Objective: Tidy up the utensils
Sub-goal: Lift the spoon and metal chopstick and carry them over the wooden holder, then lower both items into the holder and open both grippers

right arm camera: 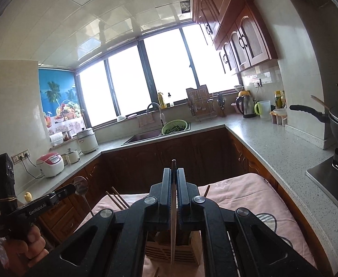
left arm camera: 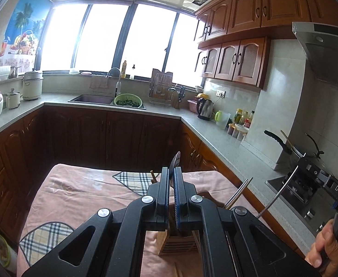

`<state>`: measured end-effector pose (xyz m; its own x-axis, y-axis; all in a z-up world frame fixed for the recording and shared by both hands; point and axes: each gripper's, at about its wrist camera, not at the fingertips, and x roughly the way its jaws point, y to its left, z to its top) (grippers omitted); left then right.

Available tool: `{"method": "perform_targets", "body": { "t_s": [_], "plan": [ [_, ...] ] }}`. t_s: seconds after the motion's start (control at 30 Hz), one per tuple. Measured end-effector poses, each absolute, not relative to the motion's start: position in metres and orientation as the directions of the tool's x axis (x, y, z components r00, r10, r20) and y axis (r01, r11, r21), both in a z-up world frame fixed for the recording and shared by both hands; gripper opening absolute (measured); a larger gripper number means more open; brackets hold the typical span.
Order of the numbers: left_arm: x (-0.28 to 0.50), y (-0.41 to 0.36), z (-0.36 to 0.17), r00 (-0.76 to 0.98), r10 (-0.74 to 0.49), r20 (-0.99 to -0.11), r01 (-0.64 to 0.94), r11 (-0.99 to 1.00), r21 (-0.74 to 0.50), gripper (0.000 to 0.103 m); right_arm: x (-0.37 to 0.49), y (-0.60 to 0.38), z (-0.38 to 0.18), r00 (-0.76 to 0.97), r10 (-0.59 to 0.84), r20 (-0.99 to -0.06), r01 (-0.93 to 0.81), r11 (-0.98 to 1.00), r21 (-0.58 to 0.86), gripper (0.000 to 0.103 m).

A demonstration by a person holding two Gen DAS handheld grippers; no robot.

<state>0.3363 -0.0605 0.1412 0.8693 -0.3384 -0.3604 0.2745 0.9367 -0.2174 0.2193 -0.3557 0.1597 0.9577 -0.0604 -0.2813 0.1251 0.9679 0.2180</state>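
both black claws hover above the slatted wooden utensil holder [right arm camera: 172, 251] on the pink-clothed tabletop [left arm camera: 81, 191]. left claw [left arm camera: 171, 190] pinches a dark-handled metal spoon [left arm camera: 176, 161]; right claw [right arm camera: 174, 190] grips a thin wooden chopstick [right arm camera: 173, 226] upright. risk, i judge: either stick could catch on the slats and tip the holder.

1. The holder [right arm camera: 172, 251] is of pale slatted wood, matt.
2. The cloth [left arm camera: 81, 191] under the holder is soft pink fabric.
3. The spoon [right arm camera: 81, 188] is shiny metal.
4. The counter [right arm camera: 277, 147] is glossy speckled stone.
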Motion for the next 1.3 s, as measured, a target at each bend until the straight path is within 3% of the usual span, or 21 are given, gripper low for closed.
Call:
{"method": "perform_targets", "body": {
  "t_s": [0.3, 0.77, 1.3],
  "plan": [
    [0.385, -0.093, 0.126, 0.896, -0.284, -0.342, 0.244, 0.957, -0.157, 0.002, 0.255, -0.371, 0.162, 0.964, -0.080, -0.253, 0.141, 0.963, 0.231, 0.004],
    [0.411, -0.165, 0.066, 0.924, -0.184, -0.335, 0.194, 0.981, -0.006, 0.002, 0.279, -0.372, 0.120, 0.952, -0.087, -0.294, 0.154, 0.965, 0.213, 0.004],
    [0.413, -0.176, 0.029, 0.893, -0.191, -0.407, 0.235, 0.970, 0.059, 0.002, 0.277, -0.371, 0.070, 0.935, -0.082, -0.344, 0.177, 0.951, 0.254, 0.004]
  ]
}}
